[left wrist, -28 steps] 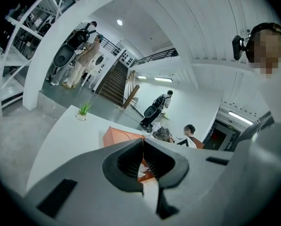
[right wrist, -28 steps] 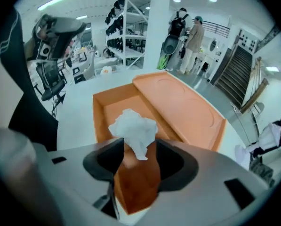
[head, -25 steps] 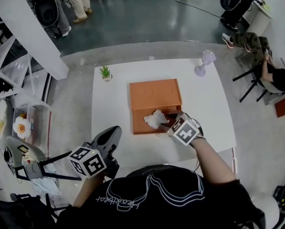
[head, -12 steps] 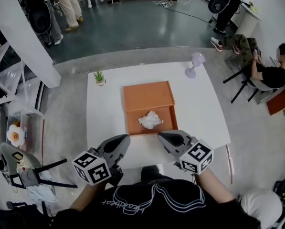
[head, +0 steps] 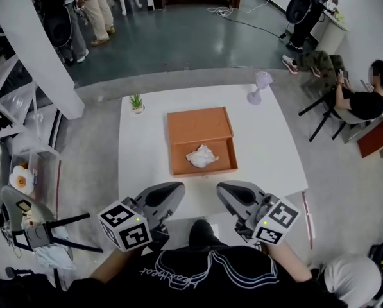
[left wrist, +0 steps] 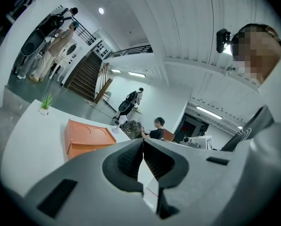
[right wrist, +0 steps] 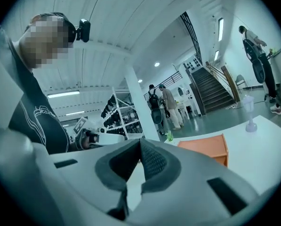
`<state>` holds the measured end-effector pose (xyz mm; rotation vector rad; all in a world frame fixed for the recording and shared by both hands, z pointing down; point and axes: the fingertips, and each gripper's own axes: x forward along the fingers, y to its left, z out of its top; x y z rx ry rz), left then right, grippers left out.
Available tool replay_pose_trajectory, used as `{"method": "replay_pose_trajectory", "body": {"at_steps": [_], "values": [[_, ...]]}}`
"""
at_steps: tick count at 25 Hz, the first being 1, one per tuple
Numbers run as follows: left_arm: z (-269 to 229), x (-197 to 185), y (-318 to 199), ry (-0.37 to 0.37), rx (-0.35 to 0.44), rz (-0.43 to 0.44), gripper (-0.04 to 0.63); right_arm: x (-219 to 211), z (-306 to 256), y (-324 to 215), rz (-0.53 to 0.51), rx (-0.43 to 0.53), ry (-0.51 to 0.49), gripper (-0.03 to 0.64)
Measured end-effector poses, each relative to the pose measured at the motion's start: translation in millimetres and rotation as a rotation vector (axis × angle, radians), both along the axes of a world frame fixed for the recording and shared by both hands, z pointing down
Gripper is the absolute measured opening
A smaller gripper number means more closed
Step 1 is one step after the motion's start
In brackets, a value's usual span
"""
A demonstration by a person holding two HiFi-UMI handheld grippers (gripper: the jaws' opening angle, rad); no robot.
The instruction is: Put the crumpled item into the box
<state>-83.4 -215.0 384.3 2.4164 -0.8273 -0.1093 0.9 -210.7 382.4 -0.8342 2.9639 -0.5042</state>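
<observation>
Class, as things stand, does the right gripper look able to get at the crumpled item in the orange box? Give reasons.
Probably yes. The box is open, the crumpled item lies uncovered inside, and nothing stands between it and the right gripper; its shut jaws must open first.

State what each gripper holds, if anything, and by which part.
Nothing: left gripper and right gripper are shut, empty; the crumpled item lies in the box.

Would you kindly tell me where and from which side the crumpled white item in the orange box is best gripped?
Probably from straight above, jaws closing across the raised folds of the crumpled white item: the walls of the orange box block a sideways approach.
</observation>
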Motion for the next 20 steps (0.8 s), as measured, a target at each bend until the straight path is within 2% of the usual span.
{"method": "replay_pose_trajectory", "body": {"at_steps": [7, 20], "values": [[-4.1, -2.5, 3.4, -0.013, 0.020, 0.002, 0.006, -0.8, -4.4, 1.8, -0.003, 0.021, -0.007, 0.003], [0.5, 1.0, -13.6, -0.013, 0.040, 0.005, 0.006, 0.5, 1.7, -13.6, 0.010, 0.050, 0.042, 0.003]]}}
